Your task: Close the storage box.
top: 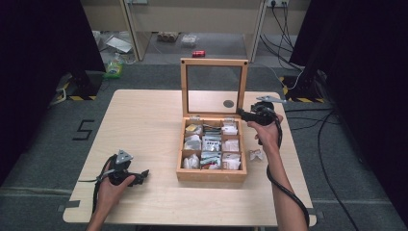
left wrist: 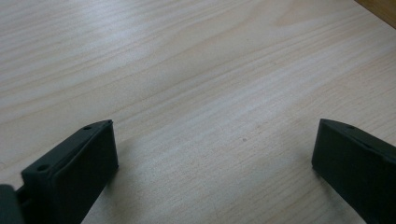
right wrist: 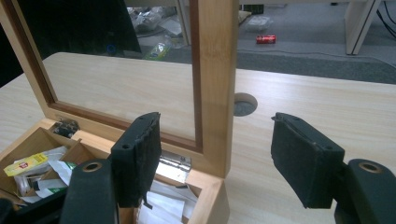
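Two spread grippers, right gripper (right wrist: 217, 154) straddling lid (right wrist: 212, 70) edge untouched, left gripper (left wrist: 215, 158) over bare table (left wrist: 187, 70).

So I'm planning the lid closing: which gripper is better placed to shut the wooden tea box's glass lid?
Right. The right gripper is open beside the upright glass-paned lid's side rail, while the left gripper rests far off on the pale wooden table.

Light wood table (top: 144, 125) with a round cable hole (top: 228, 103) near the far edge, and a small crumpled white wrapper (top: 256, 154) lying on it toward the right. Grey floor around it has a black "5" (top: 82, 129) marked on the left. Further back there's a red can (top: 198, 53) (lying on its side), a green packet (top: 114, 69) and some cables (top: 281, 21).
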Tool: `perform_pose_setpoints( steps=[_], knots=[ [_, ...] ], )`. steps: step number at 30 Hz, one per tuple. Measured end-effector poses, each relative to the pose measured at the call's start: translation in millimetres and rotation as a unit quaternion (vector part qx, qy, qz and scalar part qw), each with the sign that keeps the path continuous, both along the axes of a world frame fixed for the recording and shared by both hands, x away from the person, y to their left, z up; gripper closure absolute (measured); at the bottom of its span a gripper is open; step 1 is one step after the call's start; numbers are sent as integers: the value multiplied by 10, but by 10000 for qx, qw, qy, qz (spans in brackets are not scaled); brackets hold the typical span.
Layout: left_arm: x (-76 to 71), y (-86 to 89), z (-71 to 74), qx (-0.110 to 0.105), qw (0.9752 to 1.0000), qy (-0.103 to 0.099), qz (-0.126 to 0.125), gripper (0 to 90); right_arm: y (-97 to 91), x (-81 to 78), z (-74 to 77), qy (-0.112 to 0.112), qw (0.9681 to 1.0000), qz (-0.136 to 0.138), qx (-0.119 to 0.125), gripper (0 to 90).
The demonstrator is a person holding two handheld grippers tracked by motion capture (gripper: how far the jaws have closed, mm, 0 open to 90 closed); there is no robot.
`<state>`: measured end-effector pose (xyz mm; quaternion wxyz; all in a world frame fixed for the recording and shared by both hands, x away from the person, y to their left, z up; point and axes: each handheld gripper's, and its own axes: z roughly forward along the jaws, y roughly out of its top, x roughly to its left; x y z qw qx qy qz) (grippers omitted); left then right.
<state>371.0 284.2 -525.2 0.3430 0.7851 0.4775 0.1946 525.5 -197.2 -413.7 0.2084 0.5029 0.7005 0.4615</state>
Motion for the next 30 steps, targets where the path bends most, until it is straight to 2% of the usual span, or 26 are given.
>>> perform_pose_setpoints(
  steps=[8, 17, 19, 25, 30],
  knots=[
    [0, 0, 0, 0, 10000, 0, 0, 0, 85, 71, 14, -51, 10000, 21, -66, 341],
    [-9, -6, -1, 4, 10000, -14, 33, 0, 147, 243, 55, -90, 9999, 83, -42, 343],
    [-9, -6, -2, -2, 10000, -18, 35, 0, 161, 271, 65, -82, 9999, 81, -121, 347],
    [-9, -6, -1, 0, 10000, -14, 34, 0, 173, 327, 65, -42, 9999, 61, -104, 358],
    [-9, -6, -2, -2, 10000, -18, 35, 0, 168, 378, 37, -33, 9999, 170, -5, 388]
  ],
)
